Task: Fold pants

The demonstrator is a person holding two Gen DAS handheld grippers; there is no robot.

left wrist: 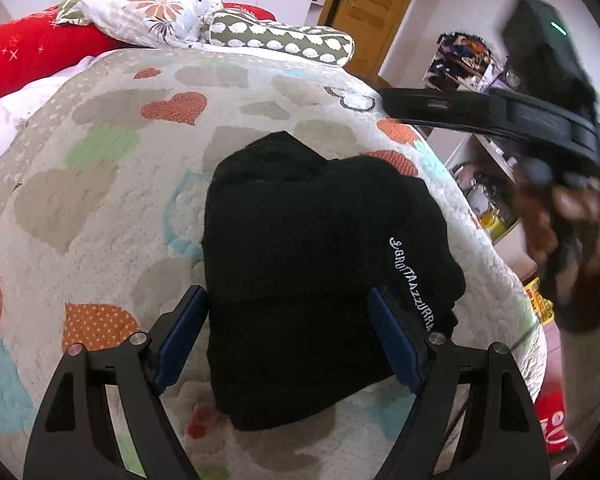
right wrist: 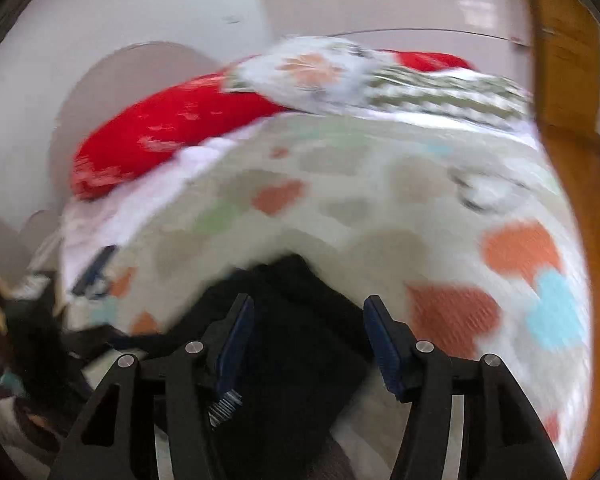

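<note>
The black fleece pants lie folded into a thick, compact bundle on the bed, on top of a white quilted bedcover with coloured hearts. A line of white embroidered letters runs along the right side of the bundle. In the left wrist view, the left gripper hovers over the near part of the pants with its jaws released and wide apart; the blue pads stand on both sides of the bundle, and nothing is held between them. In the same view, the right gripper is seen at the right, above the edge of the bed and well apart from the pants, held by a blurred hand. The right wrist view is strongly blurred, but it shows the right gripper with its jaws also released and empty, and the dark pants lie below them on the bedcover. At the far end of the bed there is a red pillow with small white marks, a white pillow with orange flowers and an olive green pillow with white dots. Behind the bed, a brown wooden door stands, and beside the bed at the right, white shelves with small items are visible.
</note>
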